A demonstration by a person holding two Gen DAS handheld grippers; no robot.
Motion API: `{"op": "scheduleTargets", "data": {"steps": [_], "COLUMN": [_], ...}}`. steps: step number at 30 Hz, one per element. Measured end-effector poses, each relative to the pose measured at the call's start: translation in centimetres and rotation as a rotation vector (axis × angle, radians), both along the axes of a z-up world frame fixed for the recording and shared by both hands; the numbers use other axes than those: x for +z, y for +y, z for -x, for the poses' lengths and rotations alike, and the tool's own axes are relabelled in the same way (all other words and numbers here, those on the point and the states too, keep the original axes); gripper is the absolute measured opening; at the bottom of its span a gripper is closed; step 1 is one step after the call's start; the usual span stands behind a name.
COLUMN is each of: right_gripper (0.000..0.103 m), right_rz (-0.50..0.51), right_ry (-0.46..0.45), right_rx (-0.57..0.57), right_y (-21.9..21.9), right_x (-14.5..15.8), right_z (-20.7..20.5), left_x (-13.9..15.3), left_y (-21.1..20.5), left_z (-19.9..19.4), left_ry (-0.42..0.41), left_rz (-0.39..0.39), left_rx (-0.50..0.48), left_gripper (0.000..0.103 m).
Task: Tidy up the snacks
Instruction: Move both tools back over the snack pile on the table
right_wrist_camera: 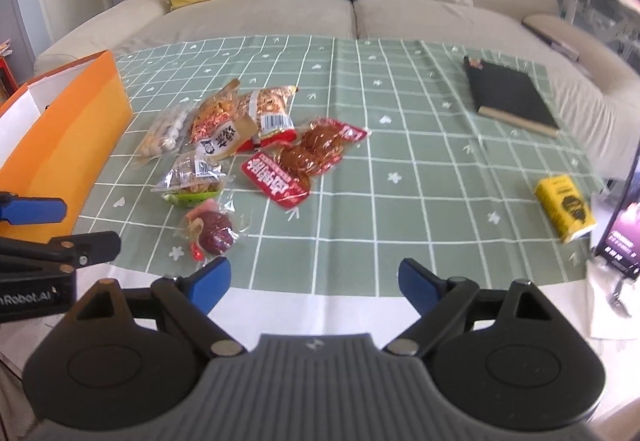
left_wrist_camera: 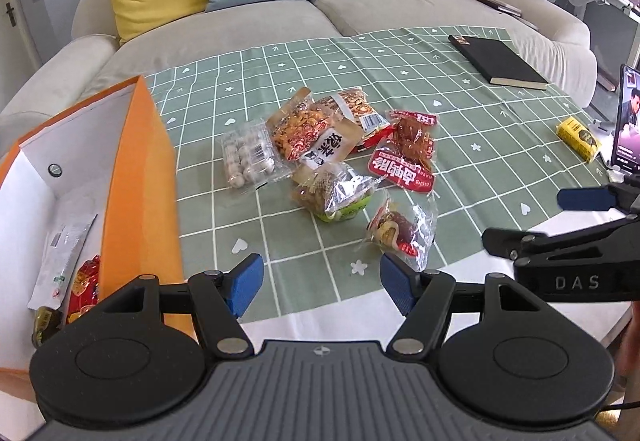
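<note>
Blue-padded jaws wide apart, empty.

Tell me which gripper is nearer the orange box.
Left. The left gripper hangs open right beside the orange box, by its near corner. The right gripper, also open, sits farther off on the left one's other side.

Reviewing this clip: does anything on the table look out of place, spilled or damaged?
Nothing looks spilled or torn. The snack packets lie in a loose, overlapping heap on the green tablecloth, not yet in the orange box, which already holds a few. One yellow packet sits alone at the far right, beside the phone.
</note>
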State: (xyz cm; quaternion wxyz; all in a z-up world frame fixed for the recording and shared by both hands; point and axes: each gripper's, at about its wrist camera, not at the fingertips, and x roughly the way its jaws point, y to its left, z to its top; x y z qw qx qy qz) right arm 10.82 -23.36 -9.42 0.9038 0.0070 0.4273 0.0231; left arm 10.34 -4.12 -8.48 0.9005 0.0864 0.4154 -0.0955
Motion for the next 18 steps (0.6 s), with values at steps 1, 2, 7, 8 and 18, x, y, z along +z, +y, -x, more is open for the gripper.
{"op": "scheduleTargets", "data": {"steps": [1,2,7,8,18], "right_gripper": [0.088,0.088,0.076,0.076,0.076], "right_rz": [-0.012,-0.024,-0.057,-0.069,-0.041], "right_ry": [0.007,0.015,0.053,0.056,0.08], "right_rx": [0.008,0.015,0.02,0.023,0.148], "right_y": [0.0,0.0,0.5,0.8,4.1], "right_x": [-0.1,-0.2,-0.6,-0.7,-2.2], "right_z": [-0.2,-0.4,-2.0,-2.4,-5.3], "left_x": [0.0,0.1,0.2,0.1,0.8], "left_y": [0.0,0.0,0.4,0.5,2.2], "left_z": [-0.2,-0.6,-2.2,-2.5,-3.3], "left_ry": [0.002,0.006,0.043,0.05,0.002], "left_rz": [0.011,0.021,0.028,0.019,-0.051], "left_rx": [-0.001,-0.002,0.033,0.045,0.113], "left_gripper": [0.079,0.079,0.079,0.078,0.078]}}
